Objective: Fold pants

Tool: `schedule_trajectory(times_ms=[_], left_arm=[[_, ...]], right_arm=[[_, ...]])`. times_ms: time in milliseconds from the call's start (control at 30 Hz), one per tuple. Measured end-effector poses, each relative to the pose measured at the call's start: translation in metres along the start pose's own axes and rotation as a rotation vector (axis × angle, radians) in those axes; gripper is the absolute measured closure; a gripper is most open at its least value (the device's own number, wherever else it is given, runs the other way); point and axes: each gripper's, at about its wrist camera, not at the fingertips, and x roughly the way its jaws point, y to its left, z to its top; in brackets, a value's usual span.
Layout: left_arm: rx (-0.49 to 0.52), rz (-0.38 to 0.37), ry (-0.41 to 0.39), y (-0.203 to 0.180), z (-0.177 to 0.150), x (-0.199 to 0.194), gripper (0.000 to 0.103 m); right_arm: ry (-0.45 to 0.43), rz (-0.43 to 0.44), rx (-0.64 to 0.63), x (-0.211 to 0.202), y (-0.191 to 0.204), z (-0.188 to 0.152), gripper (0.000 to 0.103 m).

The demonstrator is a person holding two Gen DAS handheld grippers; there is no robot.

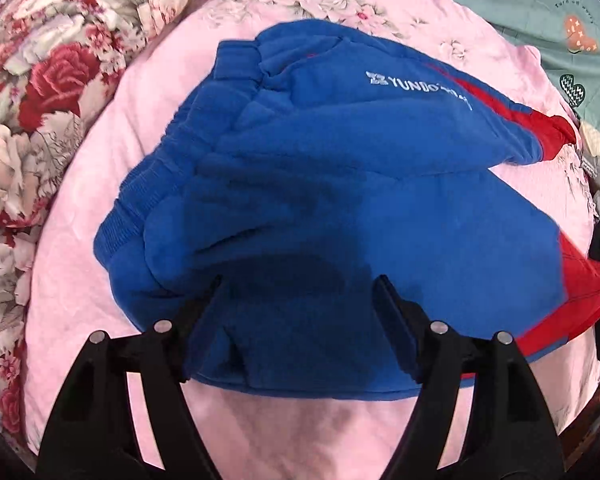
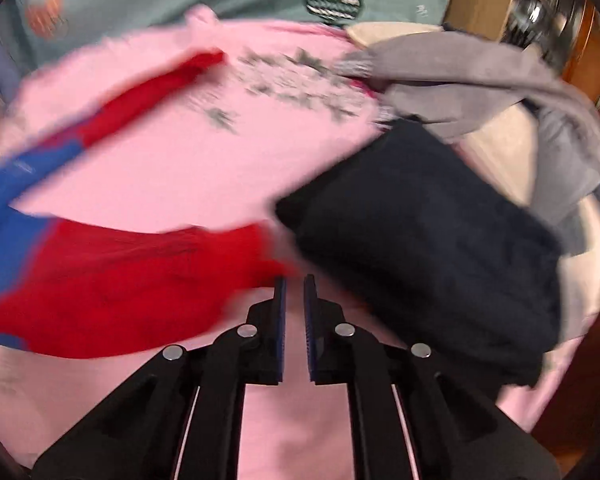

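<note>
Pants point(image 1: 320, 200): thick fleecy cloth, matt, blue with red panels. Pink blanket point(image 1: 112, 184) under them: soft plush, faint sheen. Flowered quilt point(image 1: 40, 80): printed cloth. My left gripper point(image 1: 300, 292): matt black plastic, shiny metal pins. My right gripper point(image 2: 295, 284): ribbed blue pads. Dark folded garment point(image 2: 420, 240): matt cloth.

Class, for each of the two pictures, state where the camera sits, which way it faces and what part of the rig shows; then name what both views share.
Left wrist: on the left gripper, looking along its wide-open fingers at the blue and red pants on the pink blanket.
Right wrist: on the right gripper, fingers nearly closed around nothing, facing the red leg ends, a black garment and a grey garment; blurred.
Shared: pants and pink blanket.
</note>
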Motion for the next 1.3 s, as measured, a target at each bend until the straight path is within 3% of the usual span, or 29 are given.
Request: schedule_trajectory(times_ms=[33,67,200,267,333,400,467,500,533,567,633,733,867,967,1133,1167,1233,1267,1300], left_arm=[[-0.004,0.004,0.002,0.001,0.001,0.0,0.028],[-0.005,0.012,-0.003,0.001,0.001,-0.001,0.028],[0.026,0.048,-0.049,0.004,0.003,-0.012,0.028],[0.02,0.069,-0.066,0.009,0.004,-0.015,0.025],[0.006,0.077,-0.069,0.012,0.006,-0.015,0.024],[-0.007,0.078,-0.072,0.016,0.008,-0.013,0.024],[0.014,0.091,-0.069,0.016,0.011,-0.004,0.024],[0.03,0.11,-0.049,0.016,0.013,0.004,0.024],[0.044,0.119,-0.023,0.016,0.015,0.011,0.024],[0.053,0.118,-0.002,0.016,0.017,0.014,0.024],[0.05,0.103,-0.017,0.016,0.022,0.006,0.024],[0.044,0.076,-0.082,0.017,0.036,-0.017,0.024],[0.024,0.067,-0.212,0.022,0.062,-0.053,0.016],[0.029,0.124,-0.266,0.022,0.084,-0.063,0.016],[0.059,0.194,-0.217,0.019,0.126,-0.025,0.017],[0.073,0.207,-0.188,0.018,0.133,-0.009,0.02],[0.081,0.217,-0.123,0.017,0.14,0.013,0.037],[0.078,0.206,-0.093,0.018,0.141,0.023,0.051],[0.069,0.17,-0.065,0.018,0.142,0.031,0.056]], right_arm=[[0.028,-0.035,-0.018,0.006,0.002,-0.001,0.072],[0.04,-0.016,-0.002,0.008,-0.002,-0.004,0.066],[-0.074,0.175,0.097,-0.021,-0.005,-0.013,0.065],[-0.121,0.326,0.09,-0.031,0.008,-0.011,0.065],[-0.103,0.486,0.061,-0.028,0.026,-0.009,0.065],[-0.058,0.565,0.042,-0.014,0.039,-0.008,0.065],[0.071,0.448,0.027,0.024,0.046,-0.008,0.071],[0.071,0.375,0.02,0.03,0.044,-0.008,0.088],[0.072,0.34,0.014,0.027,0.045,-0.006,0.087],[0.071,0.347,0.021,0.021,0.046,-0.004,0.084],[-0.003,0.4,0.027,0.0,0.046,0.002,0.064],[-0.119,0.441,0.046,-0.026,0.048,0.016,0.057],[-0.223,0.508,0.114,-0.044,0.053,0.038,0.041],[-0.252,0.541,0.134,-0.049,0.07,0.057,0.029],[-0.232,0.537,0.095,-0.03,0.111,0.092,0.027],[-0.213,0.529,0.094,-0.024,0.118,0.099,0.027],[-0.187,0.537,0.091,-0.015,0.129,0.104,0.027],[-0.179,0.549,0.083,-0.013,0.135,0.107,0.027],[-0.169,0.556,0.072,-0.009,0.141,0.11,0.027]])
